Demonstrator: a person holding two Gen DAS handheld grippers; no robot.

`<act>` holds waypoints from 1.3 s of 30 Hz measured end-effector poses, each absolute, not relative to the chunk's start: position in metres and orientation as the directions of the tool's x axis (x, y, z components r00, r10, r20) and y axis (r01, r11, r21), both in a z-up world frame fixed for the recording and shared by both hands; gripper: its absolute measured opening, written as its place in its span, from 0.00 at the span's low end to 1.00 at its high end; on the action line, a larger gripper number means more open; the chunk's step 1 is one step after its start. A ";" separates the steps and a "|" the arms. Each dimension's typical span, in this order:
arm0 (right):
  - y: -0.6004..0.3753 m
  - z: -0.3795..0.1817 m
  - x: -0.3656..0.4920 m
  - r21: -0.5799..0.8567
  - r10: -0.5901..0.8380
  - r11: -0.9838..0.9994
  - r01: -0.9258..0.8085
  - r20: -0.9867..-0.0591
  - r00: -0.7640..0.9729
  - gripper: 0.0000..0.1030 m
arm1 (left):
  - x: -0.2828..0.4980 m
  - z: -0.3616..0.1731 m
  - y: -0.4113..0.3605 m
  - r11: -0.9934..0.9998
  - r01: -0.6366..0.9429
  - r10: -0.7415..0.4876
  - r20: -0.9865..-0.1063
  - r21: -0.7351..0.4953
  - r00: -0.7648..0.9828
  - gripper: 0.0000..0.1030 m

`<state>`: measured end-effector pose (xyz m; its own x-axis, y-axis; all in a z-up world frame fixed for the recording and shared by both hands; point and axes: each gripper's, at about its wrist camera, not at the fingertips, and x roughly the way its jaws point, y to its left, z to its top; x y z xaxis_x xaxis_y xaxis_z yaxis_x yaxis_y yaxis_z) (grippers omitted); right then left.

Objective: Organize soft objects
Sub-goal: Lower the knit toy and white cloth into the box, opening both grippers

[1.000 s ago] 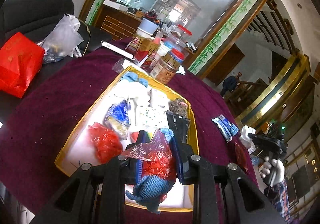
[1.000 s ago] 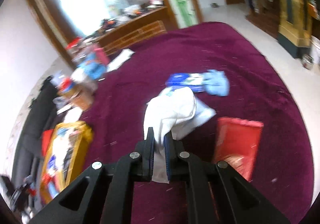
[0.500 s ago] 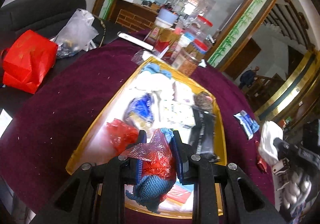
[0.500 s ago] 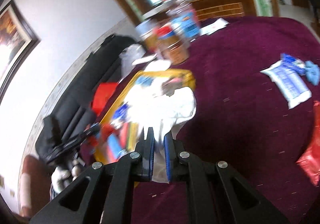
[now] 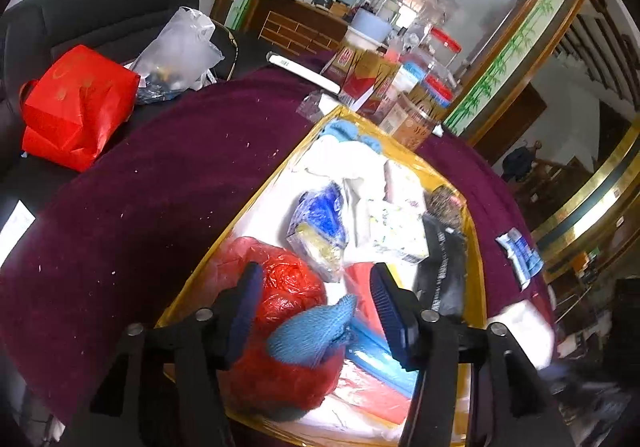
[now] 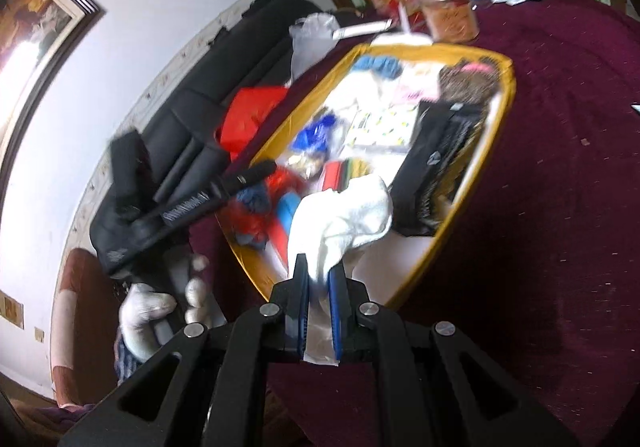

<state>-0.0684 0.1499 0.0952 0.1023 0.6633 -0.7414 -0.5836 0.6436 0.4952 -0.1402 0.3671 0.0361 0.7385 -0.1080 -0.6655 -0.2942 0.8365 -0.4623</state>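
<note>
A yellow-rimmed tray (image 5: 264, 191) on the purple cloth holds several soft things. My left gripper (image 5: 316, 295) is open over its near end; the blue knitted toy (image 5: 312, 331) in its red plastic bag (image 5: 280, 311) lies in the tray between the jaws. My right gripper (image 6: 318, 287) is shut on a white cloth (image 6: 344, 215) and holds it over the tray's (image 6: 472, 187) near corner. The left gripper (image 6: 248, 177) also shows in the right wrist view, over the toy (image 6: 252, 199).
Jars and boxes (image 5: 404, 87) stand beyond the tray's far end. A red paper bag (image 5: 76, 103) and a clear plastic bag (image 5: 180, 51) lie at the left. A blue packet (image 5: 520, 251) lies on the cloth right of the tray. A black garment (image 5: 444, 259) lies in the tray.
My left gripper opened and let the blue toy in its red bag drop into the tray. My right gripper swung with the white cloth from the table over to the tray.
</note>
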 end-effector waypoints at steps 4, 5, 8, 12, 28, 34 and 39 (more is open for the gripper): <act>0.173 0.074 -0.068 0.448 0.592 0.674 -0.587 -0.803 0.066 0.09 | -0.153 0.050 0.368 0.832 -0.285 -0.094 -0.627 -0.476 0.774 0.63; 0.176 0.070 -0.068 0.432 0.571 0.687 -0.585 -0.818 0.066 0.09 | -0.157 0.054 0.368 0.834 -0.282 -0.087 -0.616 -0.475 0.783 0.65; 0.186 0.054 -0.066 0.355 0.488 0.731 -0.582 -0.869 0.084 0.09 | -0.164 0.063 0.366 0.845 -0.273 -0.067 -0.597 -0.460 0.799 0.66; 0.196 0.053 -0.075 0.201 0.403 0.752 -0.628 -0.894 0.197 0.07 | -0.169 0.071 0.360 0.867 -0.262 -0.042 -0.586 -0.424 0.809 0.69; 0.158 0.104 -0.100 0.169 0.539 0.706 -0.688 -0.759 0.366 0.59 | -0.172 0.079 0.339 0.885 -0.239 -0.051 -0.594 -0.400 0.803 0.73; 0.121 0.108 -0.101 0.193 0.545 0.738 -0.647 -0.735 0.404 0.60 | -0.173 0.092 0.316 0.915 -0.205 -0.042 -0.588 -0.347 0.808 0.74; 0.081 0.100 -0.095 0.211 0.520 0.785 -0.582 -0.735 0.435 0.60 | -0.169 0.100 0.285 0.943 -0.146 -0.061 -0.588 -0.299 0.807 0.77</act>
